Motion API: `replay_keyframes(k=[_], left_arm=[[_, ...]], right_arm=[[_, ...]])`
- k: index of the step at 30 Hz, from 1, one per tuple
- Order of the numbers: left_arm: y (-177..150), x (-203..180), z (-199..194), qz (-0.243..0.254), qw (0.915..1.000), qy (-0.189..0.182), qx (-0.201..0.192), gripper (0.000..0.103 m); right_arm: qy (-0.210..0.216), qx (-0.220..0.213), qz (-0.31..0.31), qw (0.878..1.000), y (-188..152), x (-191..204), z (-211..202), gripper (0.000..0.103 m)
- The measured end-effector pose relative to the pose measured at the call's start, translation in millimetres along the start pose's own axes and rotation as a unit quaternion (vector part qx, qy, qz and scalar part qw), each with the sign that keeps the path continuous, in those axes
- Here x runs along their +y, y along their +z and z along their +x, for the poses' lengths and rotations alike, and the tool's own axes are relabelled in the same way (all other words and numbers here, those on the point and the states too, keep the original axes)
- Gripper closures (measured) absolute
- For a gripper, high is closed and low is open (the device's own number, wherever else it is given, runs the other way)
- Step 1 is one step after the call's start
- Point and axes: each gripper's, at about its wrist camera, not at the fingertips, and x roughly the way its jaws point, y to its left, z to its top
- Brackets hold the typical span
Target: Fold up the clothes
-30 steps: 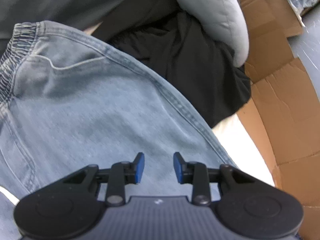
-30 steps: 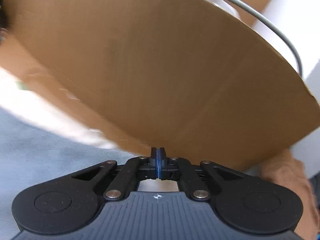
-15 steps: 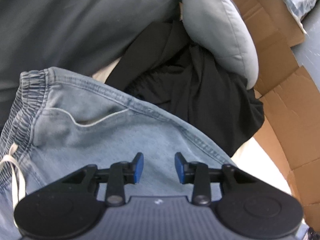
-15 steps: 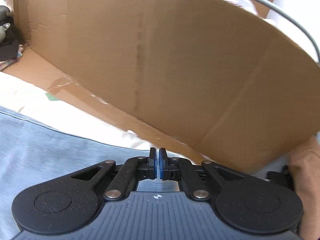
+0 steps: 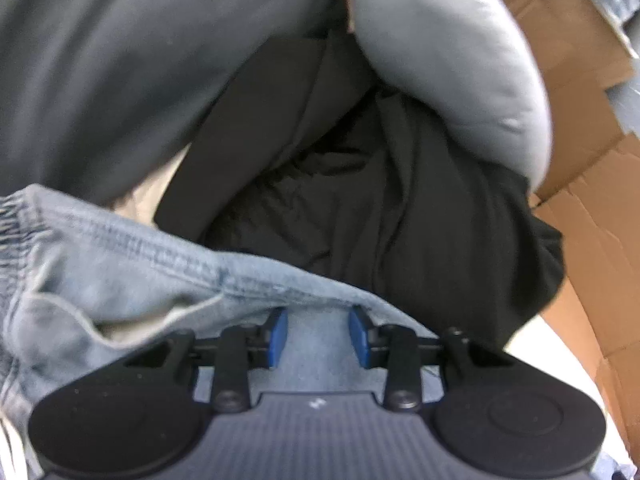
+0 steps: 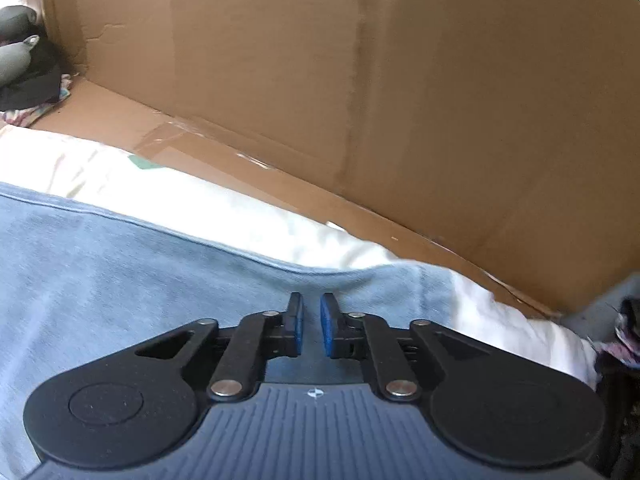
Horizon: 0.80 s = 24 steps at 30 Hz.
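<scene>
Now both jaws parted: left hand-held gripper (image 5: 316, 334) wide, right hand-held gripper (image 6: 311, 330) narrowly, empty, over crosswise jeans (image 5: 120, 272).

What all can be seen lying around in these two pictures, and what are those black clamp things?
Denim garment: one, light blue, spread under both grippers.
Black garment: one, crumpled just beyond the denim.
Grey cushion: one, pale grey, lying over the black garment.
Dark grey fabric: one, upper left of the left wrist view.
White sheet: one, under the denim.
Cardboard wall: brown, standing behind the sheet.
Small clothes pile: dark and patterned, far left corner.
Left gripper: black with blue pads, open over the denim's seam.
Right gripper: same, slightly open over the denim.
</scene>
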Motion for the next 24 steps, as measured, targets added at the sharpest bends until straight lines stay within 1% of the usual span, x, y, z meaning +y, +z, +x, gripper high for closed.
replay_keyframes(k=[3, 6, 8, 10, 12, 13, 16, 17, 18, 20, 23, 24], left_arm=[[7, -1, 14, 0.005, 1.0000, 0.000, 0.003, 0.066], [8, 0, 12, 0.012, 0.9999, -0.003, 0.005, 0.066], [3, -4, 5, 0.020, 0.9998, 0.000, 0.006, 0.066], [-2, -8, -3, 0.029, 0.9996, 0.003, 0.007, 0.067], [-7, -12, -11, 0.037, 0.9993, 0.005, 0.009, 0.067], [-11, -15, -15, 0.042, 0.9991, -0.002, 0.011, 0.067], [-23, -23, -27, 0.054, 0.9982, -0.019, 0.017, 0.067], [-27, -26, -29, 0.056, 0.9979, -0.024, 0.018, 0.067], [-29, -28, -30, 0.059, 0.9977, -0.027, 0.020, 0.067], [-35, -33, -32, 0.063, 0.9972, -0.033, 0.024, 0.067], [-43, -39, -32, 0.067, 0.9965, -0.040, 0.030, 0.067], [-45, -41, -31, 0.067, 0.9964, -0.042, 0.033, 0.067]], right_arm=[[-0.012, 0.003, 0.007, 1.000, -4, -12, -2, 0.086], [-0.024, 0.008, 0.017, 1.000, -5, -24, -3, 0.088], [-0.032, 0.012, 0.023, 0.999, -5, -32, -4, 0.088], [-0.042, 0.012, 0.013, 0.999, -1, -25, -8, 0.087], [-0.029, -0.003, 0.019, 0.999, 3, -21, -15, 0.086], [-0.032, -0.006, 0.030, 0.999, 6, -23, -15, 0.085], [-0.042, -0.014, 0.063, 0.997, 15, -29, -13, 0.073], [-0.046, -0.017, 0.075, 0.996, 18, -32, -13, 0.067], [-0.050, -0.020, 0.086, 0.995, 20, -34, -12, 0.065], [-0.057, -0.025, 0.108, 0.992, 26, -38, -11, 0.065], [-0.064, -0.006, 0.129, 0.990, 27, -40, 3, 0.065], [-0.064, -0.004, 0.125, 0.990, 25, -39, 3, 0.065]])
